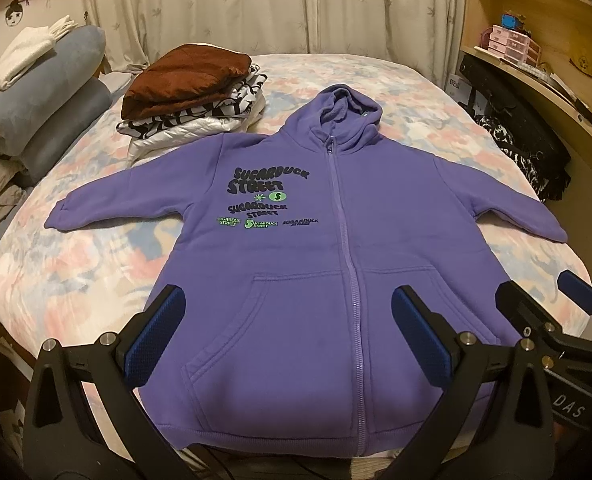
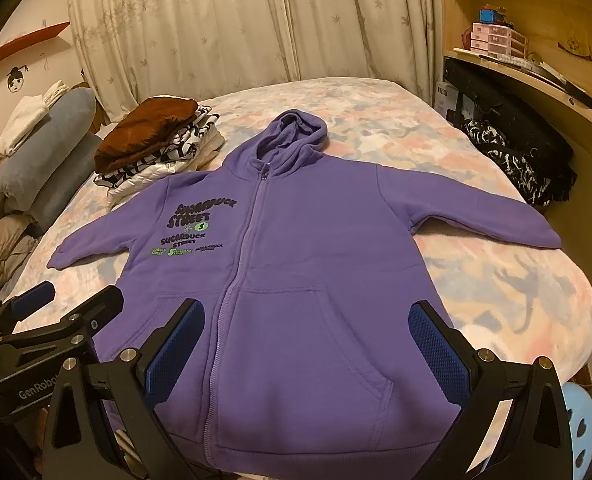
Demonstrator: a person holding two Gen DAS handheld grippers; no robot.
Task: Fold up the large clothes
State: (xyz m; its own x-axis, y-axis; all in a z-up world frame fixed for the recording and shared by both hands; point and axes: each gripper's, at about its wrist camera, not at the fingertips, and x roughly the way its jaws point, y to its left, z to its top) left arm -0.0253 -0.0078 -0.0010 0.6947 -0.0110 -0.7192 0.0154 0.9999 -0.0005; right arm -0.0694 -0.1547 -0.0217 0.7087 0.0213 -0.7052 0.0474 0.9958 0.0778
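Purple fleece hoodie (image 1: 296,240), flat, zipped, sleeves out

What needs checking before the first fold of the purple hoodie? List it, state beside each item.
1. Purple hoodie lies flat, front up: ok.
2. Zipper closed along the front: ok.
3. Both sleeves spread out to the sides, left sleeve and right sleeve: ok.
4. Left gripper open and holding nothing: ok.
5. Right gripper open and holding nothing: ok.
6. Room on the bed for folding: the stack of folded clothes sits close to the left sleeve; whether they touch, cannot tell.
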